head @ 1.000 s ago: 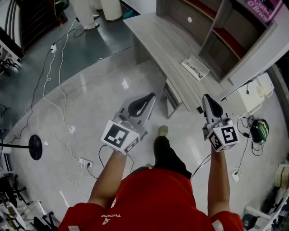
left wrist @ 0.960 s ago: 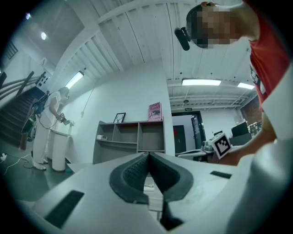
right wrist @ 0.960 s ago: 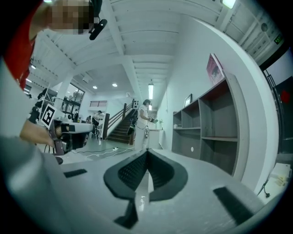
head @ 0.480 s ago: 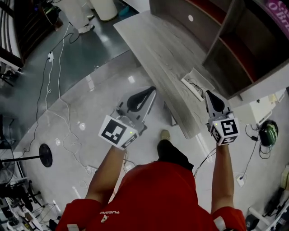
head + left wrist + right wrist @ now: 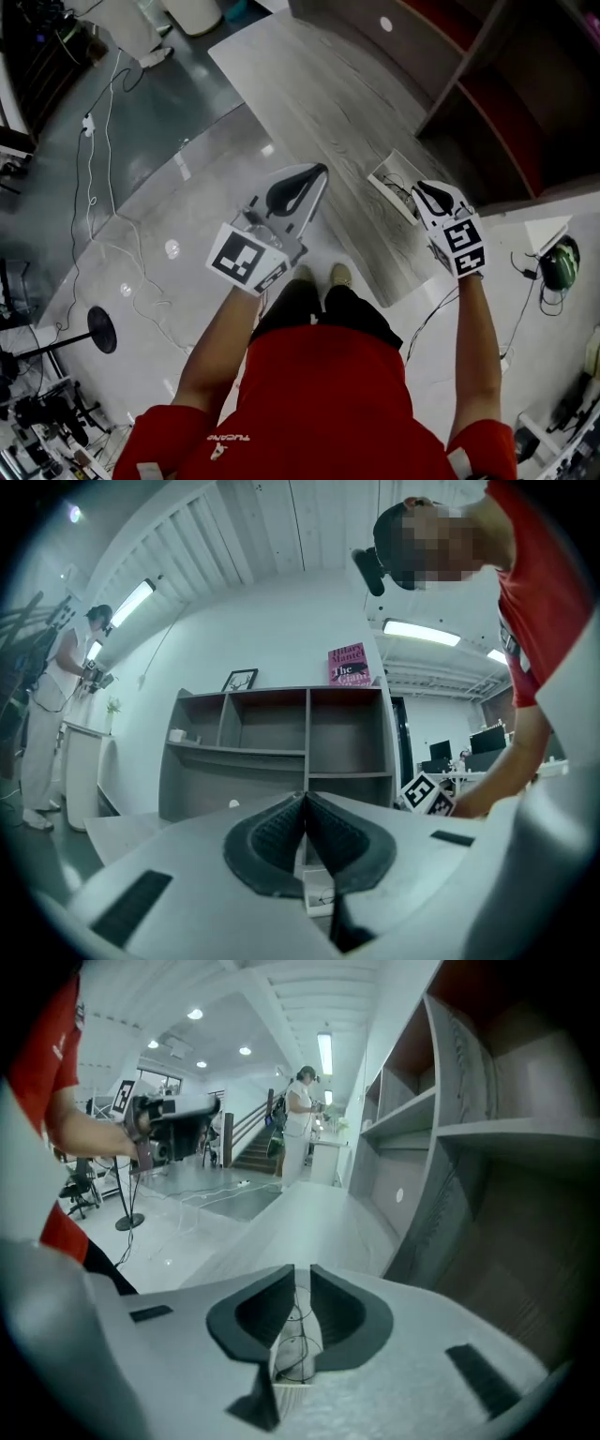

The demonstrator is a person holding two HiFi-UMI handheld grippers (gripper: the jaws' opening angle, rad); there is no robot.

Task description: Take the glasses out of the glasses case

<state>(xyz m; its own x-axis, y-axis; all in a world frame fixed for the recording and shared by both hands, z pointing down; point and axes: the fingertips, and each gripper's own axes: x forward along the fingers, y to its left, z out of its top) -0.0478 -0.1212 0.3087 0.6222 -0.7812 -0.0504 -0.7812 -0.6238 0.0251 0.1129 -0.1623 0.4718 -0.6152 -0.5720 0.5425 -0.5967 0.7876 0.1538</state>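
White on grey wood, glasses case open on desk with glasses inside, just ahead of and below right gripper, jaws opening with nothing gripped, case's length roughly along them; left gripper clenched empty, farther, at desk edge.

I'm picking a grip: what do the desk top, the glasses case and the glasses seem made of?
Desk top: pale grey, matte, with long streaked grain; wood or wood-look laminate.
Glasses case: white, smooth, stiff-edged open tray; probably plastic or covered card, can't tell which.
Glasses: thin dark wire-like frame, likely metal.
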